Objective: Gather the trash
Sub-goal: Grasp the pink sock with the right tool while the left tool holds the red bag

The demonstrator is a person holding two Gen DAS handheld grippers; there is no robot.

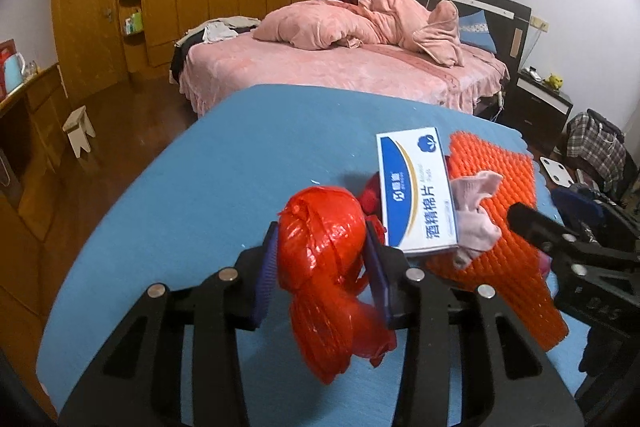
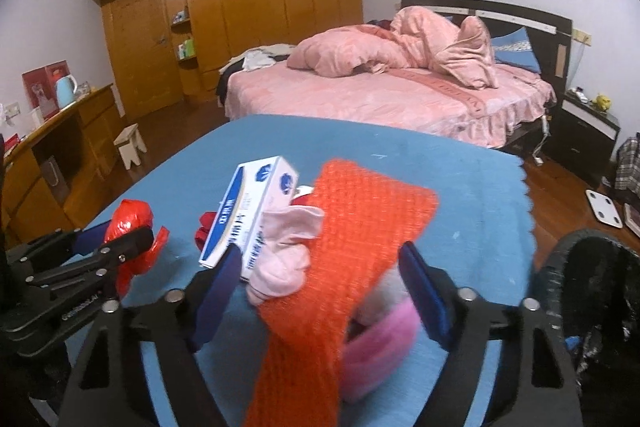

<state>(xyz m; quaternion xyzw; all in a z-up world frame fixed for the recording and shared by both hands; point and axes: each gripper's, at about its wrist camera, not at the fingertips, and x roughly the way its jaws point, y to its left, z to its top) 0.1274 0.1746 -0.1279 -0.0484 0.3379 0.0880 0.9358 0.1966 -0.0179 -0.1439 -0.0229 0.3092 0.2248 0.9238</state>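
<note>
Red plastic bag [image 1: 324, 267] sits pinched in my left claw [image 1: 322, 259]; my right claw [image 2: 322, 279] is spread around orange netting [image 2: 340, 267] beside the box [image 2: 248, 215].

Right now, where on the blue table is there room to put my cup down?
The far half of the blue table, toward the pink bed, is bare, and so is its left side beside the red bag. It is crowded near the grippers: the white box, pink cloth and orange mat are piled together.
</note>
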